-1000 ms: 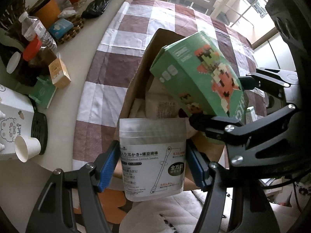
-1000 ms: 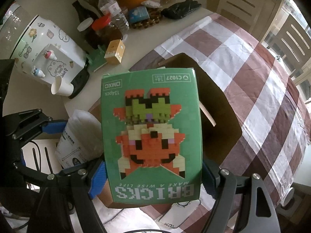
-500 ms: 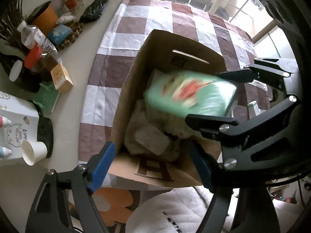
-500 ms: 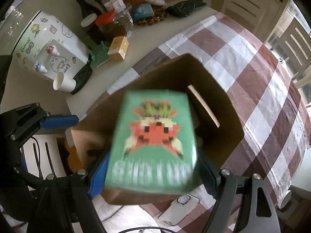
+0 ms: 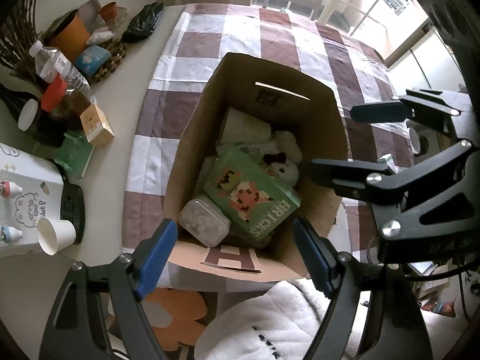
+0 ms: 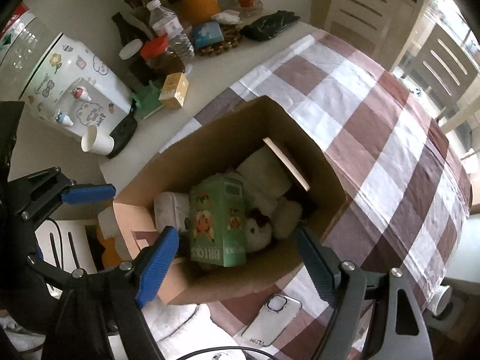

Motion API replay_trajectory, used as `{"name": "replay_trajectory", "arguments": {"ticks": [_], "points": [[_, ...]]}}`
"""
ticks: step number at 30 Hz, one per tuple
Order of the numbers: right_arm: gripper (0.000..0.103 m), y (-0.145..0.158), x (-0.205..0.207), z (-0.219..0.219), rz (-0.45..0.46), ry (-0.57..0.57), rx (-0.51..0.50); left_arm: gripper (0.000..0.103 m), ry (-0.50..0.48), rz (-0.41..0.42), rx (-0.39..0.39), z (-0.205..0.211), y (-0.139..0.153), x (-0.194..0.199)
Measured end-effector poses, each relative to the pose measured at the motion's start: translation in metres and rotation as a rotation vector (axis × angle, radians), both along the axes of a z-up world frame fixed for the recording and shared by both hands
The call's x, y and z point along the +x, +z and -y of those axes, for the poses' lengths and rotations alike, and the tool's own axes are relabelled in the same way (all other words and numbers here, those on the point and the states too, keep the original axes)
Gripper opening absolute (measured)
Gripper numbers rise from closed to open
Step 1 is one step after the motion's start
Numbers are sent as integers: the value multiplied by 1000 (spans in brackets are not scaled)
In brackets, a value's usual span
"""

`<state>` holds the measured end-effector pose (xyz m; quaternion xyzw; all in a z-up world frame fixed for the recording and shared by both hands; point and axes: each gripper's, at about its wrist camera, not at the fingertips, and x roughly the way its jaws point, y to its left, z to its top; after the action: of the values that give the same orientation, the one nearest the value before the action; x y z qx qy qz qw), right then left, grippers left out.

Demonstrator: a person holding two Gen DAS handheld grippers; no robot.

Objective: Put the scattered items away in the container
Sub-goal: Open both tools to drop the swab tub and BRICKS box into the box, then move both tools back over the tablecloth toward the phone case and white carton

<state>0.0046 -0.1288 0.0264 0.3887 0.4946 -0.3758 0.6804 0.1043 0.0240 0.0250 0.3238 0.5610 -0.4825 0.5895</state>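
Observation:
An open cardboard box (image 5: pixel 264 72) (image 6: pixel 330 168) stands on the checked tablecloth. Inside lie the green BRICKS box (image 5: pixel 252 195) (image 6: pixel 219 225), the clear cotton-swab tub (image 5: pixel 204 222) (image 6: pixel 168 213), a white plush toy (image 5: pixel 285 159) (image 6: pixel 270 222) and white packets. My left gripper (image 5: pixel 234 255) is open and empty above the box's near edge. My right gripper (image 6: pixel 237 267) is open and empty above the box's near right side; it also shows in the left wrist view (image 5: pixel 345 141).
The white table's left side holds a water dispenser (image 6: pixel 69 81), a paper cup (image 5: pixel 55 235), a water bottle (image 5: pixel 57 66), jars, a small yellow carton (image 5: pixel 97 126) and a basket. A phone (image 6: pixel 270 321) lies by the box's near corner. Chairs stand beyond the table.
My left gripper let the cotton-swab tub go and my right gripper let the BRICKS box go. Both fell into the cardboard box. Both grippers now stand open above it.

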Motion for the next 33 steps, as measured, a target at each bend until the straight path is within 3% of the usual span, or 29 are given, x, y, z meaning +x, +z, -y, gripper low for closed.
{"name": "replay_trajectory", "arguments": {"ticks": [11,33], "points": [[83,-2,-40,-29,-4,-105,6,81,-48,5,2,8,5,-30],[83,-9,-159,-102,-4,-381,16,81,-232,-6,-10,44,12,-144]]}}
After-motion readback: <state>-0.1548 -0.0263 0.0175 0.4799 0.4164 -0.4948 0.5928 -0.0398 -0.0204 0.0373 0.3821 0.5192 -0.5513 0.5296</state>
